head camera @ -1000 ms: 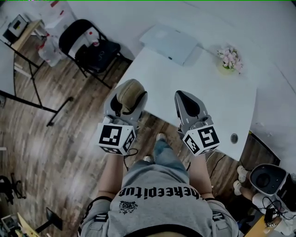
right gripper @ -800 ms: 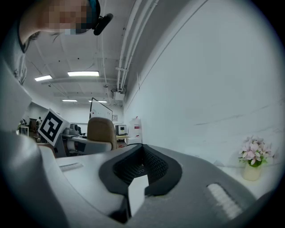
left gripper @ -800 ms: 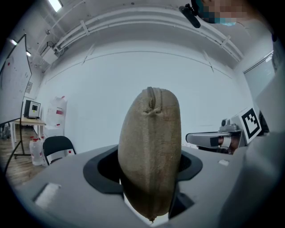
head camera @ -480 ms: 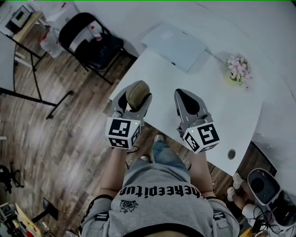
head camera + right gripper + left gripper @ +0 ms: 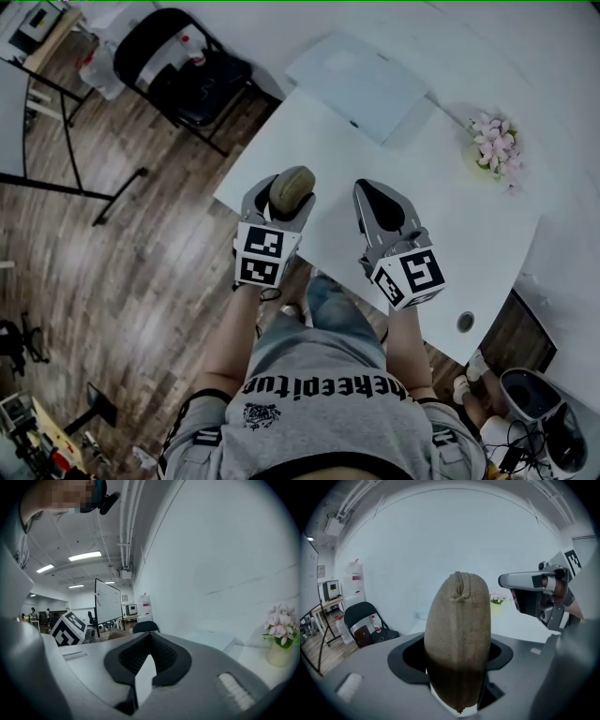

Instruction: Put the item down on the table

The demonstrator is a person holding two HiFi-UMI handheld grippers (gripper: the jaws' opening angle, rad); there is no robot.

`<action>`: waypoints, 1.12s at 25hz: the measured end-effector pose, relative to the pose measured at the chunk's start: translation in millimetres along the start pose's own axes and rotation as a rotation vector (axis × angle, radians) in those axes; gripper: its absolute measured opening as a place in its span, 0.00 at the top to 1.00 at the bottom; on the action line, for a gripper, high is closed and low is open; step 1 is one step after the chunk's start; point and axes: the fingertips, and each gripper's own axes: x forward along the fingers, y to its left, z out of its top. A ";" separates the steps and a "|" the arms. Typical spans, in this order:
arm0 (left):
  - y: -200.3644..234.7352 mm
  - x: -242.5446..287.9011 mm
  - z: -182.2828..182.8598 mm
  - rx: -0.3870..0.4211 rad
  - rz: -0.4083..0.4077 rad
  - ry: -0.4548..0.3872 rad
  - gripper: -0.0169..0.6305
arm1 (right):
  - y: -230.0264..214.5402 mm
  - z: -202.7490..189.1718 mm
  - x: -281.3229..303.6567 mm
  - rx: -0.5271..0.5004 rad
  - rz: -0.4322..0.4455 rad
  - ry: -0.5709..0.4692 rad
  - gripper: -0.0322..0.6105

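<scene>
Now: the tan burlap pouch [image 5: 292, 190] sits upright between the jaws of the left gripper [image 5: 281, 202], over the near left corner of the white table [image 5: 441, 216]. In the left gripper view the pouch [image 5: 458, 639] fills the gap. Both black pads press its sides, a stitched seam runs up its middle, and its gathered top points away from the camera. The jaws stand fairly wide, clamped on the pouch's width. Whether the pouch's lower end touches the tabletop cannot be told from any view.

The left gripper's marker cube [image 5: 262, 255] hangs just off the table's near edge, above the wood floor [image 5: 112, 272].

The right gripper [image 5: 379, 201] is over the table's near edge, just beside the left one and level with it. Its own view shows the jaw tips brought together with nothing between them, only a sliver of white table showing under the pads. Its marker cube [image 5: 408, 277] is at the table's near edge.

On the table's far side a flat white box [image 5: 361, 84] lies at the left. A small pot of pink flowers [image 5: 494, 141] stands at the right, well apart from the pouch.

Off the table's far left corner stands a black folding chair [image 5: 183, 70] with things on its seat. The person in a grey printed shirt [image 5: 328, 394] stands at the table's near edge.
</scene>
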 end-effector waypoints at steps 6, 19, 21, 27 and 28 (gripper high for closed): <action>-5.6 25.6 -21.5 0.028 -0.011 0.100 0.49 | -11.2 -7.9 4.3 0.015 0.008 0.018 0.95; -11.7 76.9 -55.6 0.079 -0.023 0.266 0.49 | -35.8 -21.2 13.5 0.031 0.016 0.059 0.95; -12.9 83.2 -58.0 0.083 -0.021 0.279 0.49 | -40.8 -24.0 14.5 0.040 0.015 0.063 0.95; -11.5 100.4 -53.0 0.081 -0.024 0.295 0.49 | -50.1 -27.5 20.4 0.047 0.013 0.077 0.95; -11.2 103.2 -53.1 0.081 -0.026 0.298 0.49 | -50.9 -27.8 21.1 0.047 0.013 0.079 0.95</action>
